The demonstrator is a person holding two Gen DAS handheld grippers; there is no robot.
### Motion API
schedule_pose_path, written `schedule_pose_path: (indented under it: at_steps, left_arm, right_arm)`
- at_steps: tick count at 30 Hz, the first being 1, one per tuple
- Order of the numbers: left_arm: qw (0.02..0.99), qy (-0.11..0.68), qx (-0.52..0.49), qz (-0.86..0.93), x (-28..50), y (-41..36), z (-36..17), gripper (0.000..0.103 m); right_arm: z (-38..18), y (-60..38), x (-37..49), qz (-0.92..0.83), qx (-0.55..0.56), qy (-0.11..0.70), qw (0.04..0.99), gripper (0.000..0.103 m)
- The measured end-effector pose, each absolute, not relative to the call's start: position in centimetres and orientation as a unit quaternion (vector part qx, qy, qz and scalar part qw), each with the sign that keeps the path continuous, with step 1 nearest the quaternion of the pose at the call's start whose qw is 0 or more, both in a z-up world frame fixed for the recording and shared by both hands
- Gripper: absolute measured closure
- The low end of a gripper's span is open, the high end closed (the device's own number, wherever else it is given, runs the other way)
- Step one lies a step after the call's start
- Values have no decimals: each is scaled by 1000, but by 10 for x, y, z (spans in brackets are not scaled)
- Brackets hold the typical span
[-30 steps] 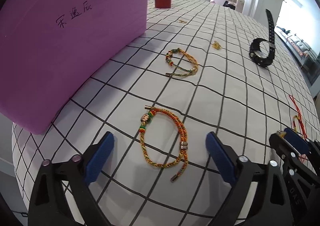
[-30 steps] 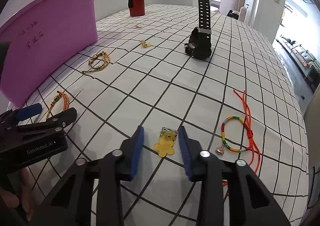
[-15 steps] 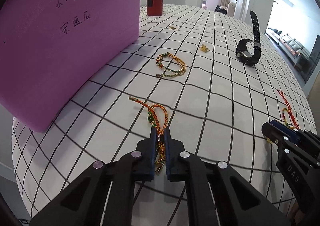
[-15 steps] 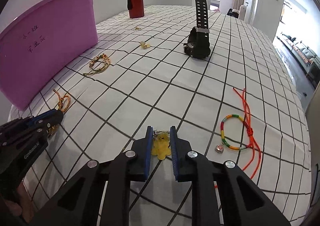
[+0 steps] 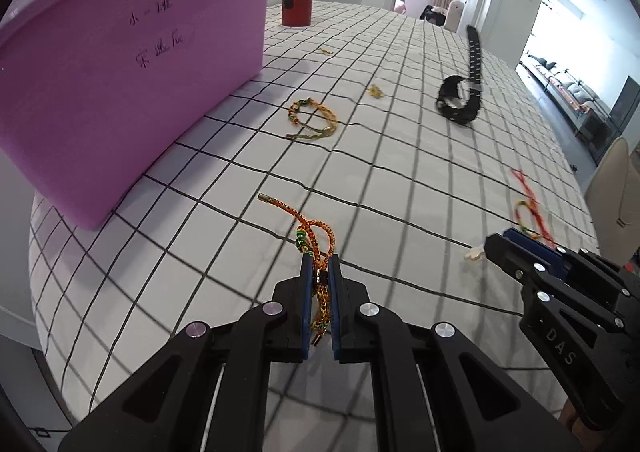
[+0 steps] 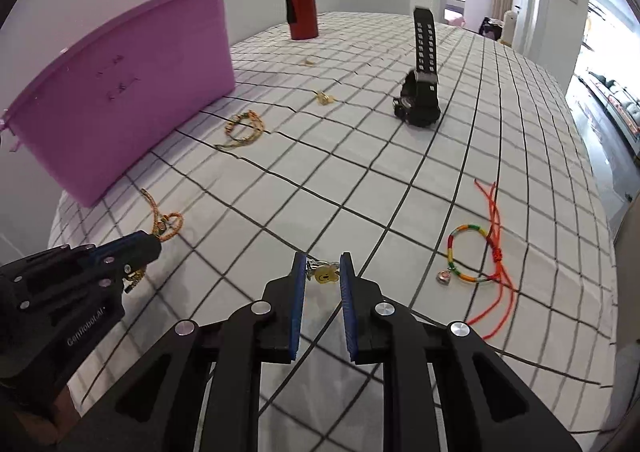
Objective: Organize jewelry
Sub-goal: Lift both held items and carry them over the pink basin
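Looking down the left tool (image 5: 320, 272), its 2 blue pads are clamped on an orange braided bracelet (image 5: 314, 236), so it's grasping that one for sure. The cord runs up between the pads, loops out past the tips, and 1 loose end with a metal cap sticks out toward the purple tub (image 5: 132, 84). The tail end hangs down between the pads on the near side.

The right tool (image 6: 323, 272) is pinched on a little yellow charm (image 6: 325, 274) with a metal ring on it, held right at the tips of the pads, above the checked cloth of the desk (image 6: 360, 132).

Rest of the jewelry sits on the desk: a second braided bracelet (image 5: 314, 119) near the tub wall, well ahead of the left tool, a black watch (image 6: 420, 100) with its strap sticking up further back, a tiny gold piece (image 6: 324, 97) between those 2, and a multicolor bracelet with red cord (image 6: 480, 256) just off to the right of the right tool. A red bottle (image 6: 301, 6) stands at the far edge.

From the right wrist view the left tool shows up on the left side with the orange cord poking out of its tip.
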State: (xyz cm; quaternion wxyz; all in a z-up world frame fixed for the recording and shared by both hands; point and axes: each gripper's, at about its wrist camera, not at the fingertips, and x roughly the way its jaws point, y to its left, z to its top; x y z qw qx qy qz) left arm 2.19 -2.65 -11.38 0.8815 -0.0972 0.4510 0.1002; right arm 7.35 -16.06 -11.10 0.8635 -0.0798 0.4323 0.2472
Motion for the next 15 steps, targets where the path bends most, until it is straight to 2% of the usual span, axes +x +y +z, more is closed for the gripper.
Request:
schedule_pose_path:
  at_steps: [15]
  left_arm:
    - [889,414,-133,144,-18,-12,14,95]
  right_arm:
    - [6,-162,54,341,-89,400,846,86]
